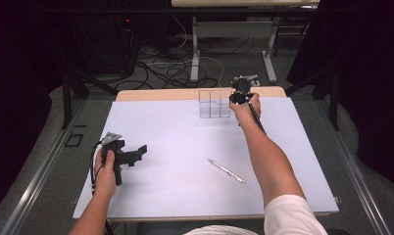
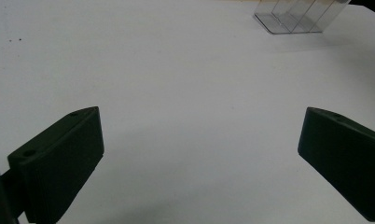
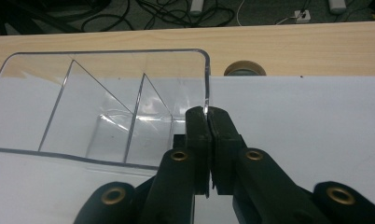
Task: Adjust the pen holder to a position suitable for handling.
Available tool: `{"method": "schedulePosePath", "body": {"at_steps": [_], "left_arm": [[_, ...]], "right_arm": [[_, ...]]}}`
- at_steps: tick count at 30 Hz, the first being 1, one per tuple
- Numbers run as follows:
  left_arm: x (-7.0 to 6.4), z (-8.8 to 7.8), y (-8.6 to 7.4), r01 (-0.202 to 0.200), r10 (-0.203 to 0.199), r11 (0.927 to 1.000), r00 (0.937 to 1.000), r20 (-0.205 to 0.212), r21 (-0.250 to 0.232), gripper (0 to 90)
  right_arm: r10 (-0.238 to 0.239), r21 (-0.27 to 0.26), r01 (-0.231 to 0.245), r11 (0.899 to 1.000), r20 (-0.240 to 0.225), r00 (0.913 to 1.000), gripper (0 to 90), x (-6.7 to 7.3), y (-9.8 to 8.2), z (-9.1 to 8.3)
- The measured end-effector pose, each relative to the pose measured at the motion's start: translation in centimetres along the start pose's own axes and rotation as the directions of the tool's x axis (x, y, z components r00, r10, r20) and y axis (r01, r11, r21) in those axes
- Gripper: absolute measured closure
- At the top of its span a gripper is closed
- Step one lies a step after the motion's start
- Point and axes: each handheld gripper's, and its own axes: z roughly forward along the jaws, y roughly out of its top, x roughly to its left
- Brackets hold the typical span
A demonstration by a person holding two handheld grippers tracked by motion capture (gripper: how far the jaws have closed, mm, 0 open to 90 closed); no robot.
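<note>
While the left hand-held gripper [image 2: 199, 158] rests wide open and empty, the right hand-held gripper [image 3: 207, 114] pinches the clear organizer's [image 3: 106, 116] wall (jaws clamped tight).

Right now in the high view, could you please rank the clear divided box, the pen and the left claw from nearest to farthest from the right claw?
1. Clear divided box: right beside the right claw, which pinches its wall.
2. Pen: mid-table, toward the person.
3. Left claw: far left side.

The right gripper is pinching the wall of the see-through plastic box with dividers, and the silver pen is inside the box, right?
Not quite. The silver pen is not in the box: the high view shows it lying on the white table, nearer the person. The rest holds: the right gripper is pinching the wall of the see-through plastic box with dividers.
</note>
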Motion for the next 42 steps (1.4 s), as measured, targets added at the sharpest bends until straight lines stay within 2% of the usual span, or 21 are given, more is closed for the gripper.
{"method": "schedulePosePath", "body": {"at_steps": [6, 11, 20, 31, 42], "left_arm": [[0.0, 0.0, 0.1, -0.010, 0.010, 0.9998, 0.9999, 0.003, 0.016, 0.2], [0.0, 0.0, 0.0, -0.008, 0.008, 0.9998, 1.0000, 0.002, 0.017, 0.2], [-0.1, 0.1, 0.0, -0.010, 0.010, 0.9999, 0.9999, -0.001, 0.009, 0.2], [-0.2, 0.2, 0.1, -0.012, 0.012, 0.9998, 0.9999, 0.005, 0.018, 0.2], [-0.2, 0.3, 0.1, -0.019, 0.019, 0.9996, 0.9998, -0.002, 0.021, 0.2]], "right_arm": [[-0.003, 0.017, 0.003, 1.000, -0.005, 1.0000, 88.8, 0.3, -0.1, -0.3], [0.018, 0.044, -0.018, 0.999, -0.005, 0.9998, 88.8, 0.7, -0.2, -0.9], [0.008, 0.092, -0.006, 0.996, -0.020, 0.9998, 88.8, 1.4, -1.1, -2.2], [-0.019, 0.090, 0.025, 0.996, -0.065, 0.9977, 88.5, 1.8, -2.7, -4.0], [-0.014, 0.096, 0.025, 0.995, -0.112, 0.9936, 88.5, 1.5, -4.8, -5.5]]}}
